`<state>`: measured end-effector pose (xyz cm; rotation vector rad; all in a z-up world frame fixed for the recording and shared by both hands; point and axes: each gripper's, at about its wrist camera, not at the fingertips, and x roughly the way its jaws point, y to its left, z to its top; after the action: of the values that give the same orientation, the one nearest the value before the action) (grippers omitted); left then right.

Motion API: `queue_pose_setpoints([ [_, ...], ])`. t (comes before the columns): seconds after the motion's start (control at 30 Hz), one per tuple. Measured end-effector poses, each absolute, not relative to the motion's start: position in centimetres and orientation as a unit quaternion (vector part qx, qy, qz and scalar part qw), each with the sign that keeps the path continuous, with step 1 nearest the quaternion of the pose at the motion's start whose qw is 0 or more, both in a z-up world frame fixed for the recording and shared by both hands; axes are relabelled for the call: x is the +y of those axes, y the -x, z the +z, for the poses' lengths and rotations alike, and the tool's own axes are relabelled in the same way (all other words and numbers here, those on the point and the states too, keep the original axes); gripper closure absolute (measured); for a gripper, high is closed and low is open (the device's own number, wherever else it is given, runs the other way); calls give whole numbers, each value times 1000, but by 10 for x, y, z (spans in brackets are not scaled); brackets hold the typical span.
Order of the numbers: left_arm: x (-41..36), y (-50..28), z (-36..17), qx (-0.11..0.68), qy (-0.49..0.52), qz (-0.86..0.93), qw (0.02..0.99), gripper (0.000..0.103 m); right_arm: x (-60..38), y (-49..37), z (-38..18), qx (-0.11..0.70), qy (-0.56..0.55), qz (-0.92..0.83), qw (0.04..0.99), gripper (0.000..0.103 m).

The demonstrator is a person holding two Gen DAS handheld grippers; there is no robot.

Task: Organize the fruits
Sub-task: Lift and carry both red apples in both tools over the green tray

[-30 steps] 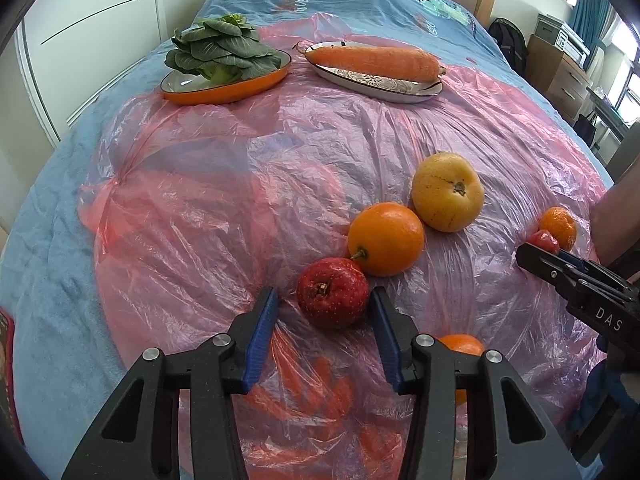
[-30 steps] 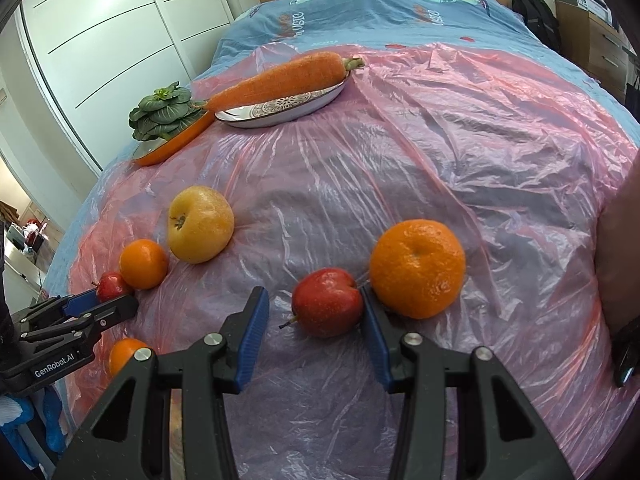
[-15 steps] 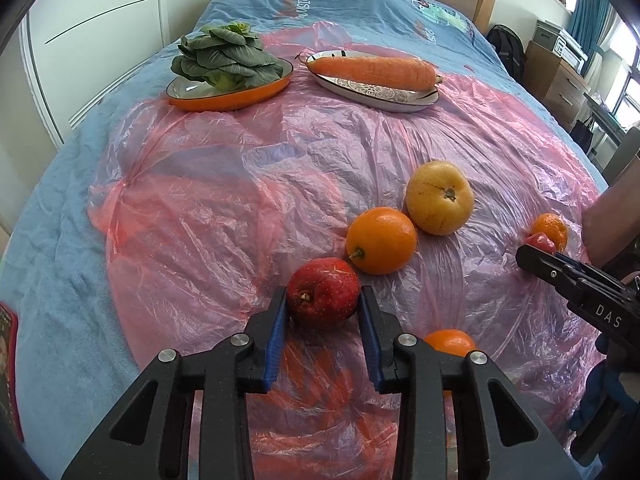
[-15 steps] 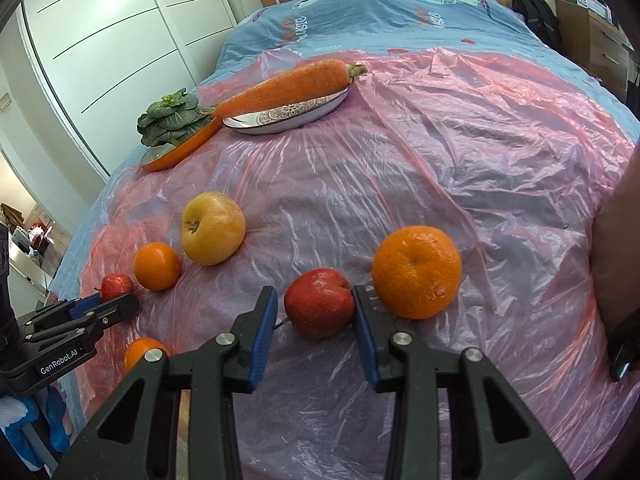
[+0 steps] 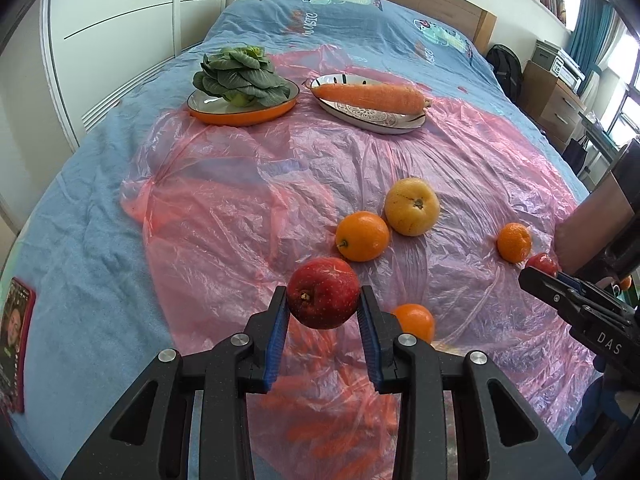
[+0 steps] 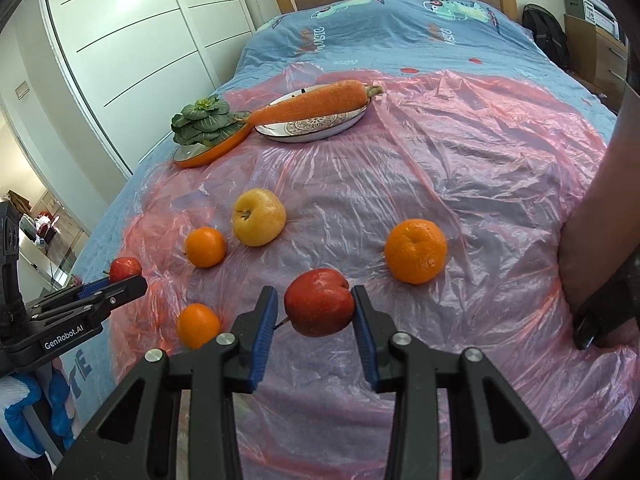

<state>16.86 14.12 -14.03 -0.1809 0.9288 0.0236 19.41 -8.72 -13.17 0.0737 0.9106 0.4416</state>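
In the left wrist view my left gripper [image 5: 323,305] is shut on a dark red apple [image 5: 323,298], held clear above the pink plastic sheet [image 5: 240,208]. My right gripper [image 6: 316,308] is shut on a second red apple [image 6: 319,302], also lifted. Each gripper shows at the edge of the other's view, the right gripper [image 5: 554,280] with its apple [image 5: 543,264] and the left gripper [image 6: 120,284] with its own [image 6: 125,268]. On the sheet lie a yellow apple [image 5: 412,207], an orange [image 5: 362,236], a mandarin [image 5: 514,242], another orange [image 5: 414,322] and a large orange [image 6: 415,251].
At the back stand an orange plate [image 5: 244,115] with leafy greens [image 5: 240,76] and a patterned white plate [image 5: 376,120] with a carrot [image 5: 368,96]. A phone [image 5: 16,344] lies on the blue bedcover at the left edge. A person's forearm [image 6: 600,208] is at the right.
Both grippers closed on their red apples and rose, lifting the apples off the sheet. The other fruit has stayed where it was.
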Motion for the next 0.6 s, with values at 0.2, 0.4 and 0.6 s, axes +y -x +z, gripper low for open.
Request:
queue_pose_setpoints([
  [0.2, 133, -145, -120, 436, 89, 4, 895, 74, -97, -164, -112, 430, -34, 212, 877, 72],
  [0.4, 120, -119, -98, 423, 88, -7, 902, 74, -112, -134, -96, 424, -31, 205, 882, 72],
  [0.6, 106, -97, -81, 412, 82, -16, 907, 74, -129, -106, -84, 417, -26, 196, 887, 72],
])
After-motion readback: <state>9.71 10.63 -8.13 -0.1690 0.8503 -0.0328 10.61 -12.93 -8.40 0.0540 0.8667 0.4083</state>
